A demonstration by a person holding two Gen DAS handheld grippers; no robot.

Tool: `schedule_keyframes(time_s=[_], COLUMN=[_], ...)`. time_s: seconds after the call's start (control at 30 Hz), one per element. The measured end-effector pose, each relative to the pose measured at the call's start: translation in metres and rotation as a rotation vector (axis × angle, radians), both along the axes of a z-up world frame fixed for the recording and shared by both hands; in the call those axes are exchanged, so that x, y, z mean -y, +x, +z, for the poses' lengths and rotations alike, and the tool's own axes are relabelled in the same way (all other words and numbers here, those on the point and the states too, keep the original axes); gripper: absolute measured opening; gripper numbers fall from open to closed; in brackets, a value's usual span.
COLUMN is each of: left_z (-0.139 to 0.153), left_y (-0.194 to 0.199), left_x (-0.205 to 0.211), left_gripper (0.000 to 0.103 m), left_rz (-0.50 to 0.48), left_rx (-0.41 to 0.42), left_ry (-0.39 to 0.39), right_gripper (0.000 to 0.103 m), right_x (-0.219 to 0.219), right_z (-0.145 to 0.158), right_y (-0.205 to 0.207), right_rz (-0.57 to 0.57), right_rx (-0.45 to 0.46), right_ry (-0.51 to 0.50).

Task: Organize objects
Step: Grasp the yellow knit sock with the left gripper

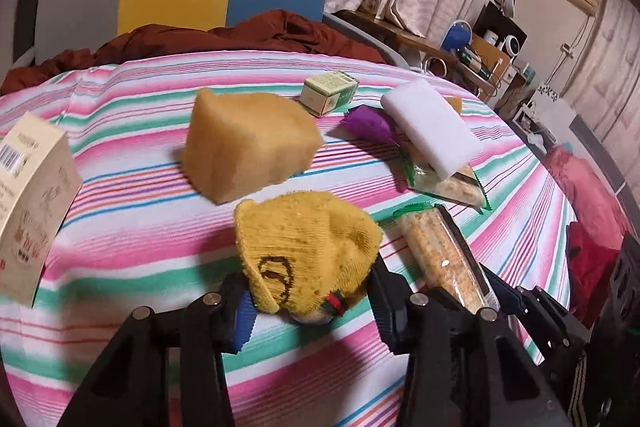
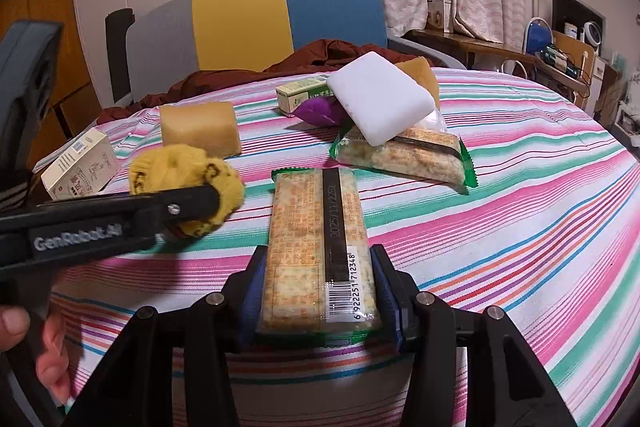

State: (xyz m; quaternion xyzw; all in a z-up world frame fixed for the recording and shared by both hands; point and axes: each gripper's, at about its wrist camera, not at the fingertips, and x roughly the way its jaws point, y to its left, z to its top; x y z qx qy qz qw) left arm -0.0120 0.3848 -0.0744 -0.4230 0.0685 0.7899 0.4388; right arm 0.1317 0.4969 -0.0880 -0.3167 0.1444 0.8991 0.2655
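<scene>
- left gripper [image 1: 310,301] is clamped on the yellow sock [image 1: 306,253] — it's bunched up just off the striped tablecloth [image 1: 132,227]
- right gripper [image 2: 319,301] squeezes a cracker pack [image 2: 318,251], near a tan sponge [image 2: 200,129]

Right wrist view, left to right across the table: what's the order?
Cream box → yellow sock in the left tongs → tan sponge → cracker pack in the right tongs → second cracker pack. The white sponge pile overlaps, so it is left out.
</scene>
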Motion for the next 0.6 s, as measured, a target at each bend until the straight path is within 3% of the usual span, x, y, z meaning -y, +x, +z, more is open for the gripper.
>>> schedule_keyframes(time_s=[0.43, 0.6], left_z=[0.003, 0.007], left_y=[0.034, 0.050], left_x=[0.068, 0.101], left_gripper=[0.043, 0.043], left_rz=[0.052, 0.066], left_rx=[-0.017, 0.031], left_ry=[0.082, 0.125], right_gripper=[0.049, 0.049], right_x=[0.005, 0.004], right_z=[0.005, 0.004], right_y=[0.008, 0.005], right_rz=[-0.006, -0.006], right_rx=[-0.038, -0.022], right_ry=[0.037, 0.031])
